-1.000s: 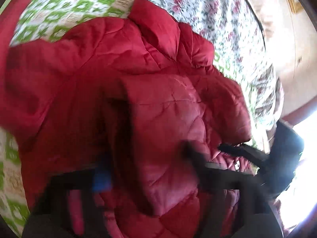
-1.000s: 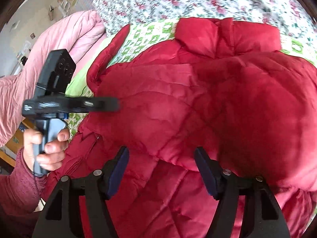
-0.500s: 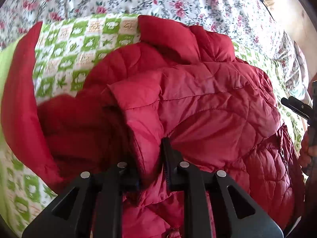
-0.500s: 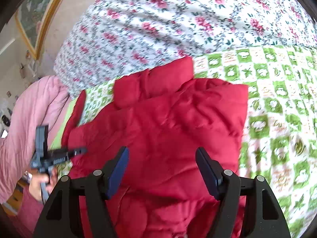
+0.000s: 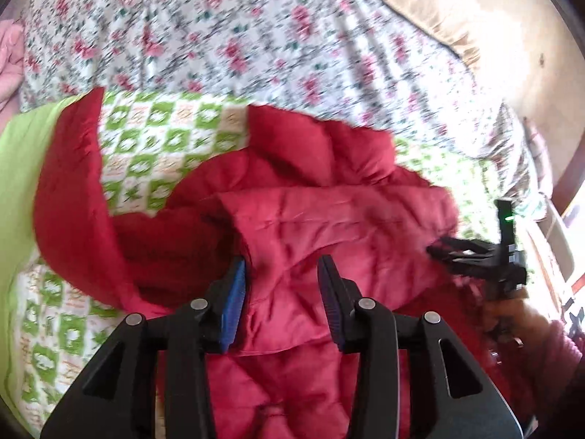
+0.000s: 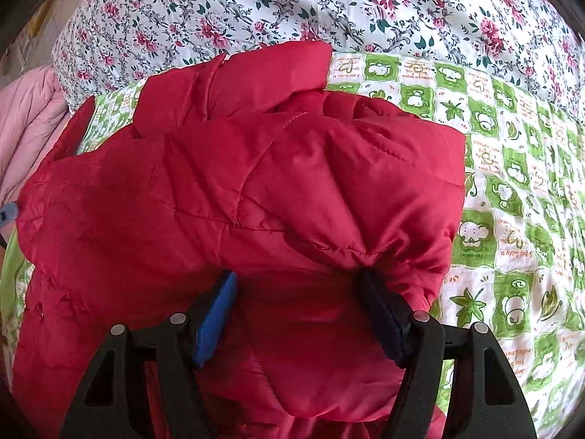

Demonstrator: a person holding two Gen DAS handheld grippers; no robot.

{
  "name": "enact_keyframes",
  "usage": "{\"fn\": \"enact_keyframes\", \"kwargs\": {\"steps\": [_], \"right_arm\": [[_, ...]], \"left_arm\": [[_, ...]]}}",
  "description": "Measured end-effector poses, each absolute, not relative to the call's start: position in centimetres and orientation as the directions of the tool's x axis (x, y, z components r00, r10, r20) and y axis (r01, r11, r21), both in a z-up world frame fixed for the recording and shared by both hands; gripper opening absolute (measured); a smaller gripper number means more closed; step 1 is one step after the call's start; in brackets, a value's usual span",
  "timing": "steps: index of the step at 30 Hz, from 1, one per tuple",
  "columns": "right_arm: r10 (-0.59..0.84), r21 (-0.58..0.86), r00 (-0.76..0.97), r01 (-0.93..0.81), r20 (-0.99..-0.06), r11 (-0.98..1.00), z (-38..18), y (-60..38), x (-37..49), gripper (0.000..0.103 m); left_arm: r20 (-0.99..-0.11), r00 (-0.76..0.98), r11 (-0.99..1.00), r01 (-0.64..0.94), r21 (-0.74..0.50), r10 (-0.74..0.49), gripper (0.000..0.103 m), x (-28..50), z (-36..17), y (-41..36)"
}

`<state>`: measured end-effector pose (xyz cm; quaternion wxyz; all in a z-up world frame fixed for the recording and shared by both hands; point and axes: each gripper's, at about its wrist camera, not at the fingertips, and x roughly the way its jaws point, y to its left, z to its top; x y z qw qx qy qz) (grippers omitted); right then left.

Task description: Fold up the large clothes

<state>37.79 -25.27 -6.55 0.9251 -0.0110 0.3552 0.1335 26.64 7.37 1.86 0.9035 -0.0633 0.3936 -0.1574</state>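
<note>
A red quilted puffer jacket (image 5: 329, 226) lies on the bed, partly folded over itself; it fills the right wrist view (image 6: 234, 190). My left gripper (image 5: 281, 270) is open, its blue pads on either side of a folded jacket edge without pinching it. My right gripper (image 6: 298, 281) is open wide, with bunched jacket fabric lying between the fingers. The right gripper also shows at the right edge of the left wrist view (image 5: 475, 256), held by a hand in a pink sleeve. One red sleeve (image 5: 69, 197) lies out to the left.
The jacket lies on a green-and-white patterned blanket (image 6: 512, 190) over a floral sheet (image 6: 329, 3). A pink garment (image 6: 25, 120) sits at the left. A beige wall (image 5: 512, 36) stands behind the bed.
My left gripper has opened and let go of the jacket fold it pinched half a second ago. My right gripper has come down closer onto the jacket, which now lies between its fingers.
</note>
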Motion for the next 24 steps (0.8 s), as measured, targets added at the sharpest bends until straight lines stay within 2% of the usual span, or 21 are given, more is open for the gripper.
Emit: {"fn": "enact_keyframes", "kwargs": {"steps": [2, 4, 8, 10, 13, 15, 18, 21, 24], "right_arm": [[0.239, 0.074, 0.712, -0.255, -0.66, 0.964, -6.6, -25.2, 37.9, 0.072], [0.24, 0.075, 0.711, -0.256, -0.661, 0.964, -6.6, -25.2, 37.9, 0.072], [0.254, 0.087, 0.716, -0.262, -0.65, 0.961, -6.7, -25.6, 37.3, 0.072], [0.255, 0.084, 0.72, -0.265, -0.646, 0.961, -6.8, -25.7, 37.2, 0.076], [0.246, 0.061, 0.725, -0.271, -0.644, 0.961, -6.9, -25.1, 37.1, 0.081], [0.236, 0.048, 0.726, -0.27, -0.646, 0.962, -6.8, -24.8, 37.1, 0.081], [0.221, 0.045, 0.73, -0.252, -0.647, 0.967, -5.6, -24.8, 36.4, 0.078], [0.287, 0.072, 0.761, -0.304, -0.581, 0.95, -3.3, -24.0, 34.4, 0.077], [0.251, -0.011, 0.782, -0.313, -0.571, 0.95, -2.2, -21.8, 34.2, 0.079]], "left_arm": [[-0.699, 0.627, 0.939, 0.256, -0.231, -0.343, 0.039, 27.1, 1.6, 6.0], [-0.721, 0.643, 0.965, 0.197, -0.171, -0.259, 0.039, 27.3, 1.7, 5.9], [-0.644, 0.705, 0.951, 0.154, -0.267, -0.295, 0.039, 26.1, 4.5, 9.7], [-0.641, 0.683, 0.935, 0.204, -0.29, -0.348, 0.039, 26.0, 4.4, 9.5], [-0.698, 0.617, 0.93, 0.288, -0.23, -0.364, 0.039, 26.9, 2.4, 6.5], [-0.762, 0.565, 0.942, 0.287, -0.176, -0.315, 0.039, 28.4, -0.5, 4.8], [-0.813, 0.504, 0.95, 0.254, -0.183, -0.291, 0.038, 30.3, -4.5, 4.9], [-0.804, 0.497, 0.943, 0.235, -0.237, -0.326, 0.038, 30.5, -6.1, 5.9], [-0.806, 0.501, 0.945, 0.241, -0.22, -0.315, 0.038, 30.3, -6.2, 5.7]]}}
